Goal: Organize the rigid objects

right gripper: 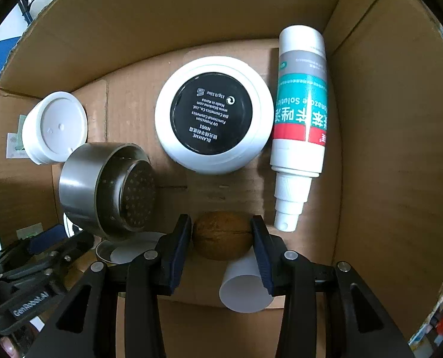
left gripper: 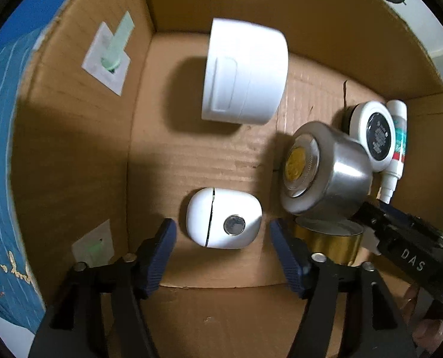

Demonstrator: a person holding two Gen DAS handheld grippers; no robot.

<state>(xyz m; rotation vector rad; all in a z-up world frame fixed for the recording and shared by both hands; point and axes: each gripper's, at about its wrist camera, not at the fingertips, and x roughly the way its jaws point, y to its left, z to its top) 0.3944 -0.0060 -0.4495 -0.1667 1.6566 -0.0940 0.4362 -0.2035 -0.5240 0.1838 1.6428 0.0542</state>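
blue patterned cloth [left gripper: 0, 155], white sticker [left gripper: 106, 58]

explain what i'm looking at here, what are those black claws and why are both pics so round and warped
The black claws are two hand-held grippers, one in each of a person's hands. Each carries a fisheye camera looking along its fingers, hence the round warp. Both look down into a cardboard box. The left gripper is open around a white case without gripping it. The right gripper is pinching a brown nut. Also in the box: a steel strainer cup, a white round compact, a spray bottle, a white tub and a gold tape roll.
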